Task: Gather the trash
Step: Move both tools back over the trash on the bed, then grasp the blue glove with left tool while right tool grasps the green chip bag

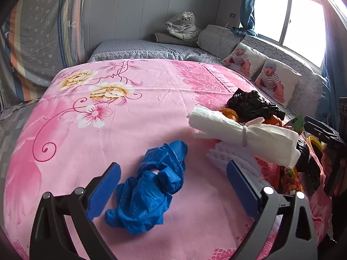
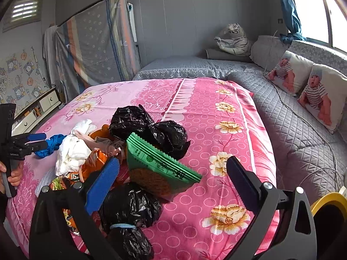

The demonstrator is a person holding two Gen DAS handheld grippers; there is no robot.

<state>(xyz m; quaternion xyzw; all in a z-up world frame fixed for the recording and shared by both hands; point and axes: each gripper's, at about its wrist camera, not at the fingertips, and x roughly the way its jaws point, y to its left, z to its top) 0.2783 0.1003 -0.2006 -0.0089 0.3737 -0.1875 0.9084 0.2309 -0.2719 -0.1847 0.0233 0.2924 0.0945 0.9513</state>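
Trash lies on a pink flowered blanket (image 1: pixel 130 119). A crumpled blue plastic bag (image 1: pixel 149 186) lies between the open jaws of my left gripper (image 1: pixel 173 184); the fingers do not touch it. To its right lie a rolled white paper bundle (image 1: pixel 243 136), white foam netting (image 1: pixel 229 153) and a black plastic bag (image 1: pixel 251 106). My right gripper (image 2: pixel 173 179) is open over a green snack wrapper (image 2: pixel 160 162), with black bags (image 2: pixel 149 127) behind and a tied black bag (image 2: pixel 128 214) below. White paper (image 2: pixel 71 151) and orange wrappers (image 2: pixel 95 162) lie to the left.
A yellow-rimmed bin (image 2: pixel 327 203) stands at the bed's right edge. A grey quilted sofa (image 2: pixel 292 125) with baby-print cushions (image 2: pixel 321 99) runs along the window. A plush tiger (image 1: pixel 184 26) sits in the far corner. A covered cabinet (image 2: pixel 97 43) stands at the left.
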